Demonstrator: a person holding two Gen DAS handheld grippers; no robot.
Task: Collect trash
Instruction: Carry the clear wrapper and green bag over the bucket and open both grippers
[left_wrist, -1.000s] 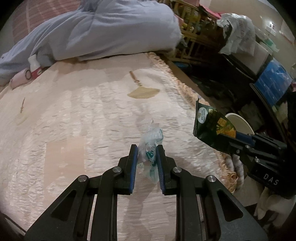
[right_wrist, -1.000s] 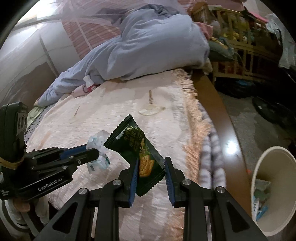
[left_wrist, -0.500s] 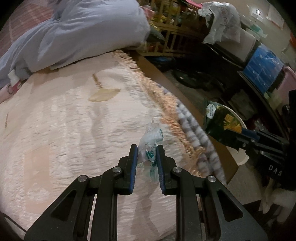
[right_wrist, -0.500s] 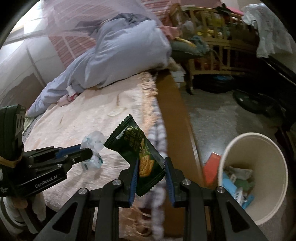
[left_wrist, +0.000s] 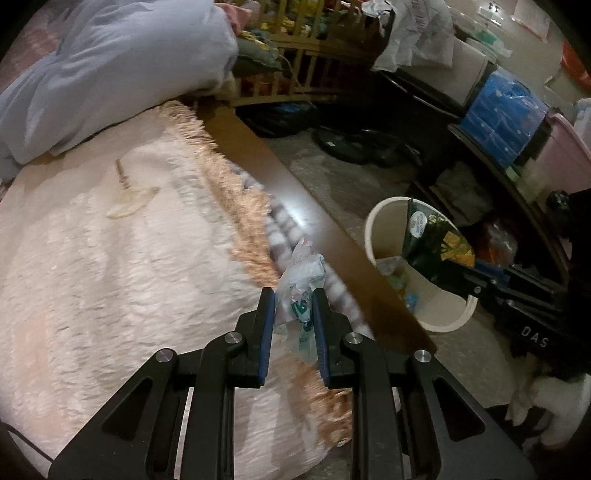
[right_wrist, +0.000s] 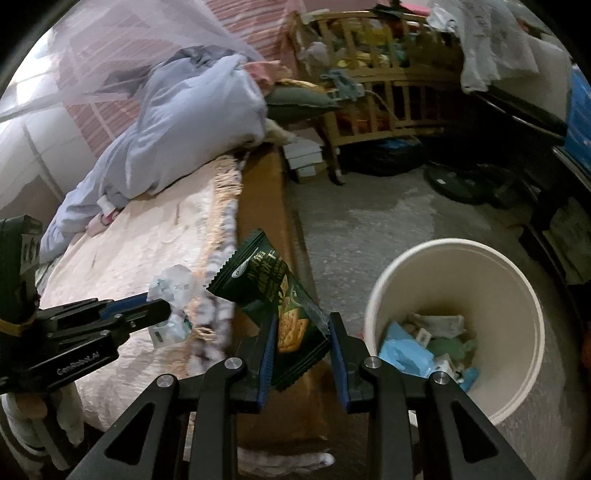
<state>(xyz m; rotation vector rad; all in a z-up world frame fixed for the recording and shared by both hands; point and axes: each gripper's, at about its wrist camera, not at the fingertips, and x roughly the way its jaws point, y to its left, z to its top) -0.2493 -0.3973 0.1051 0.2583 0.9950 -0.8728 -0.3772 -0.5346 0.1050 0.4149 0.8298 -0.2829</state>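
Trash is picked up but not yet binned; the left tool (left_wrist: 293, 308) pinches a crumpled clear wrapper (left_wrist: 301, 277) over the bed's fringe; the right tool (right_wrist: 301, 332) clamps a green cracker packet (right_wrist: 275, 306) beside the cream bin (right_wrist: 513, 391), which already holds scraps; both drops remain.
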